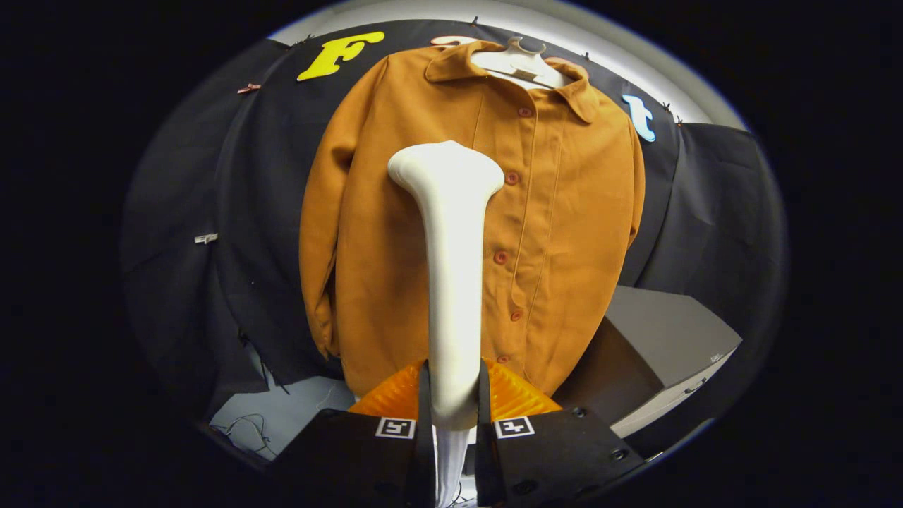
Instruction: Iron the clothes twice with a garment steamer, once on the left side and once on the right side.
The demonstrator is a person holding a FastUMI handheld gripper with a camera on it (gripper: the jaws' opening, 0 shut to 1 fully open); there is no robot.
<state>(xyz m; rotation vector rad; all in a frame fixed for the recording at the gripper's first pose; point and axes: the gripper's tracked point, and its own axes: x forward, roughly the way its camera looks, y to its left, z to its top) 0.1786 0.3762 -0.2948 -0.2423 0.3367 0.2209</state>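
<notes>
Dark cloth wall [233,233] leaves you room beside the hanging orange jacket [564,212]; your gripper [453,409] pinches the smooth white steamer [451,247], its head seemingly against the fabric.

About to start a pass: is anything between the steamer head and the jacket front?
Nothing visible. The gripper is shut on the steamer, whose head stands directly before the orange jacket, left of the button row.

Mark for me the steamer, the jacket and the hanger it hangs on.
garment steamer [451,282], gripper view: middle of its handle, which the gripper [453,402] is shut on.
orange jacket [571,212], gripper view: front panel, beside the button row.
hanger [518,63], gripper view: its neck, inside the collar.
</notes>
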